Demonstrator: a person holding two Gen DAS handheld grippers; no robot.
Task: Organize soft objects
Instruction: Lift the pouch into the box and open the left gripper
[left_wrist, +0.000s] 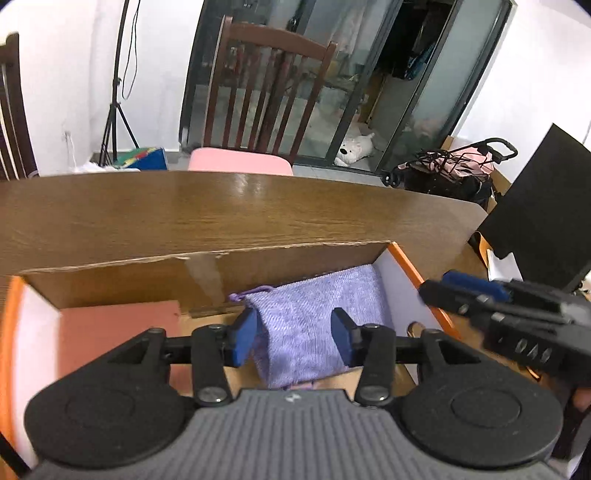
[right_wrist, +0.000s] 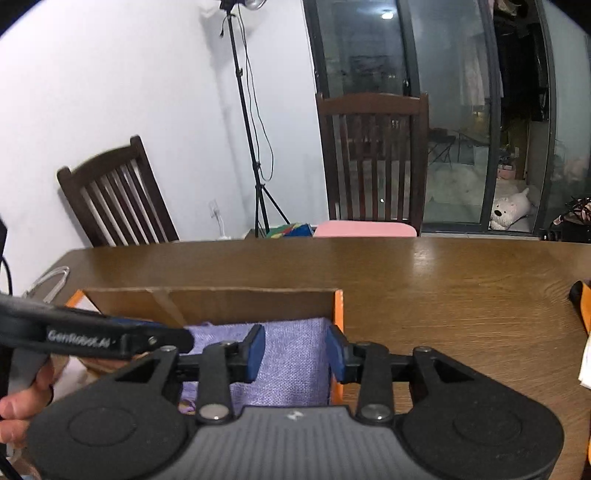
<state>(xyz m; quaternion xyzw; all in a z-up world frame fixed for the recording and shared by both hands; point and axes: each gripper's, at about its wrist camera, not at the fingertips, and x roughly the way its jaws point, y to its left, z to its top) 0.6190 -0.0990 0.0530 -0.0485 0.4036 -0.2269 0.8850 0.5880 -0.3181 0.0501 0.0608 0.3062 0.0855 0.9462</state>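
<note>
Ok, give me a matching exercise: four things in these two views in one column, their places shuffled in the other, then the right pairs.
Things:
1. purple towel
2. pink cushion
3. white plush dog
4. cardboard box

Places:
A. on the floor behind the glass door
B. on the wooden table
C. on the chair seat past the table
D. inside the box, at its right end

Pairs: 1-D, 2-C, 3-A, 4-B
</note>
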